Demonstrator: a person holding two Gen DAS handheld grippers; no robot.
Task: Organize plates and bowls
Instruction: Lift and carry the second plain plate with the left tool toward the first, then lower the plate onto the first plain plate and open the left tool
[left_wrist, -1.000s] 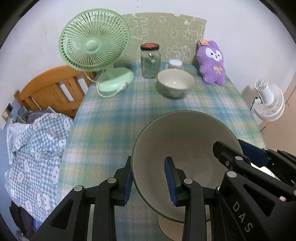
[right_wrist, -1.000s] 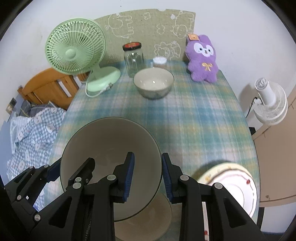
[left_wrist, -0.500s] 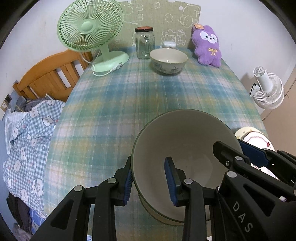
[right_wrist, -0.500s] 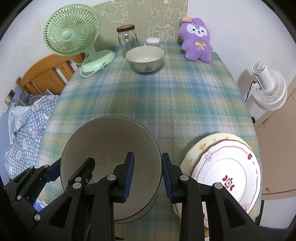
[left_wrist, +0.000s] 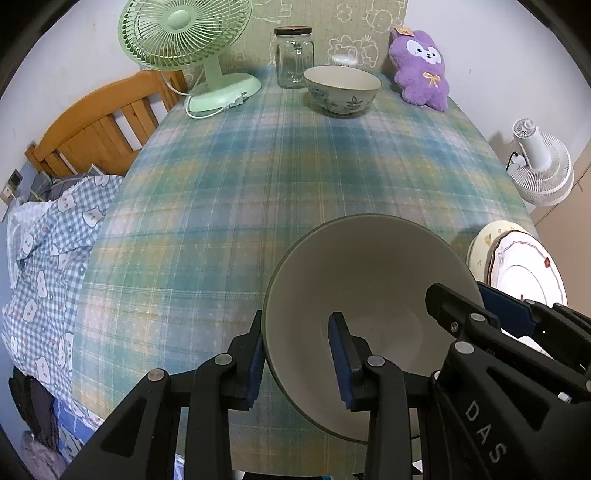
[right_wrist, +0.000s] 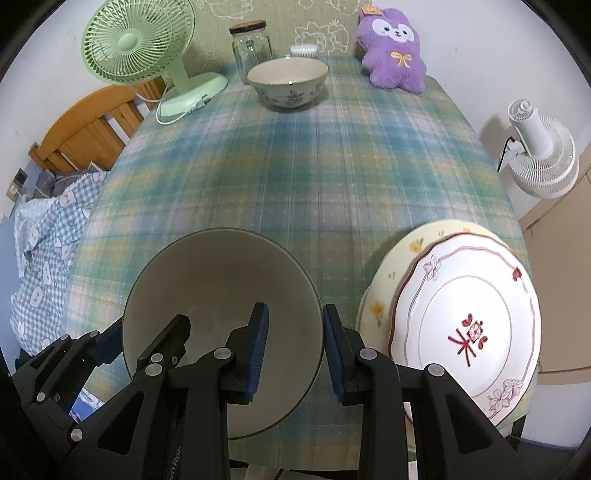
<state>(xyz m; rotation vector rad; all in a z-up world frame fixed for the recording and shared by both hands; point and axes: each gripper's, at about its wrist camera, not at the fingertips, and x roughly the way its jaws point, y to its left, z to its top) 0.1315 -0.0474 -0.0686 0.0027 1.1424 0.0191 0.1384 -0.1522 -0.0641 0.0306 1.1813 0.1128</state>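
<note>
The grey bowl sits right between the two grippers, tilted and lifted above the plaid tablecloth. The left gripper pinches the bowl's left rim, one blue pad outside the wall and one inside. The right gripper does the same on the opposite rim, one pad inside, one outside, so both tongs are clamped on the one bowl.

Count the bowls: two. The second, a floral bowl, stands far ahead of both grippers at the back of the table, well apart from the held one.

Plates: two, stacked just to the right of the right gripper. A white plate with a red motif lies on top of a cream plate with yellow flowers, which peeks out along the left edge.

Beyond the tongs, at the far end: one green desk fan ahead-left, one glass jar just beside the floral bowl, one small white lidded container behind that bowl, one purple plush toy ahead-right. A white fan stands off the table to the right, and a wooden bed frame off to the left.
</note>
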